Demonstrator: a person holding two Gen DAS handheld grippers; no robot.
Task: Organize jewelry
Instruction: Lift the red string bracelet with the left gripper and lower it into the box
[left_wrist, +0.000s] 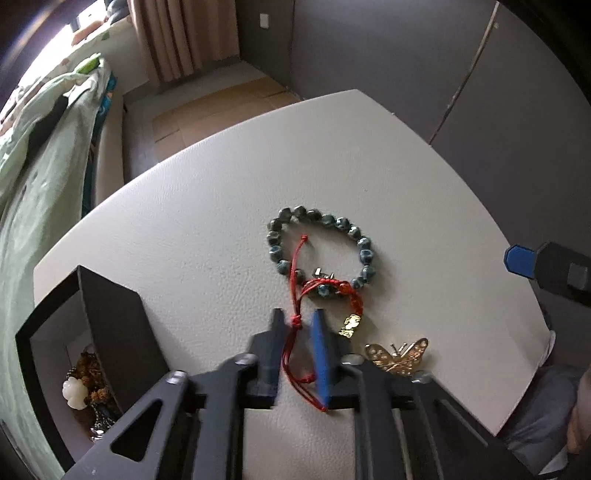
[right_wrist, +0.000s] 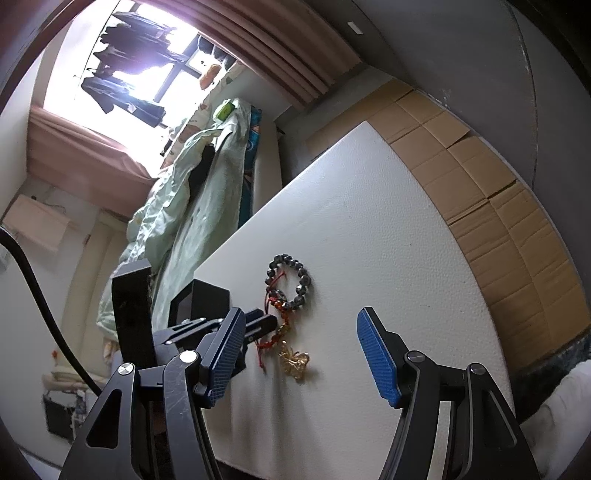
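Observation:
A blue-green bead bracelet (left_wrist: 319, 247) lies on the white table (left_wrist: 221, 206). A red cord bracelet (left_wrist: 295, 325) with orange beads and a gold charm (left_wrist: 350, 325) lies over its near side. A gold butterfly brooch (left_wrist: 399, 354) lies to the right. My left gripper (left_wrist: 297, 321) stands around the red cord's knot, jaws narrowly apart, the cord running between them. My right gripper (right_wrist: 299, 347) is wide open and empty, above the table on the near side of the brooch (right_wrist: 295, 363); the bead bracelet (right_wrist: 290, 280) lies beyond.
A black open box (left_wrist: 107, 332) at the table's left corner holds a white pendant (left_wrist: 75, 391) and several beaded pieces. It also shows in the right wrist view (right_wrist: 201, 301). A bed with green bedding (left_wrist: 33, 177) and flattened cardboard (right_wrist: 498, 206) lie beyond the table.

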